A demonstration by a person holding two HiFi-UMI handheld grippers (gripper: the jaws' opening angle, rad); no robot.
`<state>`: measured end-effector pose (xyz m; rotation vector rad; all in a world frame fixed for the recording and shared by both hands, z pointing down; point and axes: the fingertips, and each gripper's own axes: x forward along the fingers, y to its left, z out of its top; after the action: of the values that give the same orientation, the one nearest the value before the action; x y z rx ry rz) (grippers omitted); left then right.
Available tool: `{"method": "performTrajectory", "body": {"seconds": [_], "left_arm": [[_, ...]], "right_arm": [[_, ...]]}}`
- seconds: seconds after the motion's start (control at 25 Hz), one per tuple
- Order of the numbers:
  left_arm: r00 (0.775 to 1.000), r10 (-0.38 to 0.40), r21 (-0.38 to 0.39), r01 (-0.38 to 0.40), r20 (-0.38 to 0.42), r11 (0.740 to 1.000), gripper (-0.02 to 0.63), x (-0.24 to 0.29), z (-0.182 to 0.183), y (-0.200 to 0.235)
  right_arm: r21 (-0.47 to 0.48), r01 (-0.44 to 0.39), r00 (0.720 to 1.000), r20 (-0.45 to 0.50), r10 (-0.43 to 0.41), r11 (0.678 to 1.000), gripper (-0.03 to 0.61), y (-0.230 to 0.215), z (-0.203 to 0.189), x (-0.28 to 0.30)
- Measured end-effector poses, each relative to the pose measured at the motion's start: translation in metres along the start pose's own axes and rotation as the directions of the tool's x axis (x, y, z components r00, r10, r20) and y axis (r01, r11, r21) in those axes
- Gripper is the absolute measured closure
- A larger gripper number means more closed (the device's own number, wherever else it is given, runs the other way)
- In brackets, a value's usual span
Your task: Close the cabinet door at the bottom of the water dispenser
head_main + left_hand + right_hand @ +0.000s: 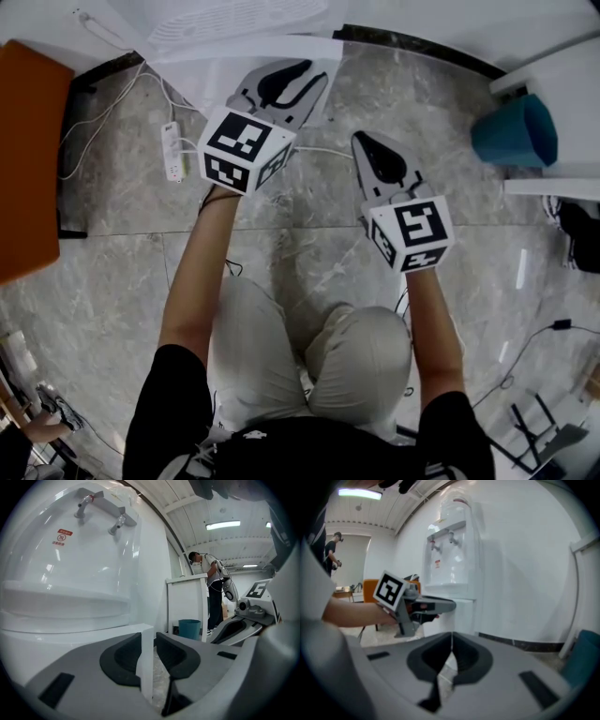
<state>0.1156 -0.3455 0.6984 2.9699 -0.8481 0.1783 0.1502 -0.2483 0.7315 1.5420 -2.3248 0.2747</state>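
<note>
Left gripper (147, 637) clamped on edge of white flat cabinet door (146, 667), ajar at 12 o'clock below tall white water dispenser (451, 550). Right gripper (451, 638) closed, empty, at 4 o'clock from door.

Grey marble floor (112, 281) meets white walls (525, 550). A teal bin (514, 133) stands near one wall. Strip lights (222, 525) glow overhead.

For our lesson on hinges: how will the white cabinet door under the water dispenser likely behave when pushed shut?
The white flat cabinet door shows a thin, straight edge, so it is probably stiff and light. Its smooth face looks slippery; the left gripper, jaws closed on that edge, likely guides it better than a flat push.
</note>
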Motion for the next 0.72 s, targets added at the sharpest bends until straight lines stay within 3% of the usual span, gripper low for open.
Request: {"method": "performTrajectory", "body": {"seconds": [0.72], "left_arm": [[0.997,0.07,-0.052,-0.071,-0.032,0.996,0.518,0.018,-0.006,0.035]], "right_arm": [[0.006,0.008,1.0,0.006,-0.008,1.0,0.545,-0.004,-0.008,0.002]]}}
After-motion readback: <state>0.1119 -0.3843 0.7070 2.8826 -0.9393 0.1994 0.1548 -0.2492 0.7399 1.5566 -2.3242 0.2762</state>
